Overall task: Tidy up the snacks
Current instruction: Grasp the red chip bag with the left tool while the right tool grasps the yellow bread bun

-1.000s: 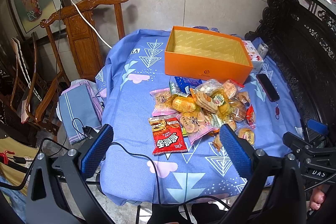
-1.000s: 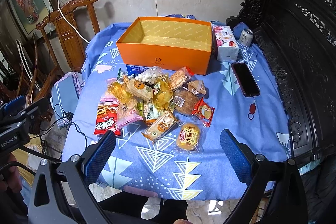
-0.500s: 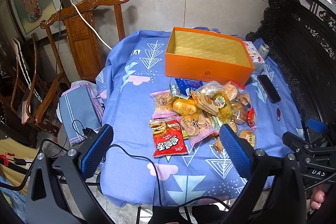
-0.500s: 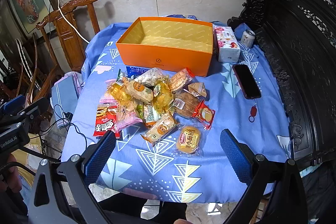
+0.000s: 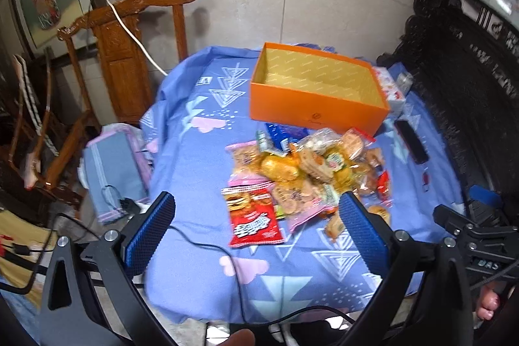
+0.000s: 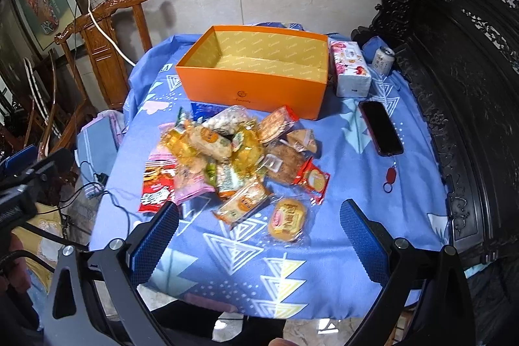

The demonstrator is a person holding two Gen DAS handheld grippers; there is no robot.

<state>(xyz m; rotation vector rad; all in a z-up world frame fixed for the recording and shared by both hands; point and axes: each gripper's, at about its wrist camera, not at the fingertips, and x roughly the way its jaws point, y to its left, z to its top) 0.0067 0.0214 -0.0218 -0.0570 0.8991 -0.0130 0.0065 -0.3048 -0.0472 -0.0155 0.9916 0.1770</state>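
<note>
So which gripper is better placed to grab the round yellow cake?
Probably right: the cake lies just ahead between the open right gripper fingers, while the left gripper faces the red bag.

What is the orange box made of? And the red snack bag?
The orange box looks like stiff cardboard: matte, with straight thin walls and sharp corners. The red snack bag looks like shiny plastic film, crinkled and catching light, though foil lining can't be ruled out.

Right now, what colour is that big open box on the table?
The box is bright orange outside, with a yellow patterned lining; the right wrist view shows it best.
</note>
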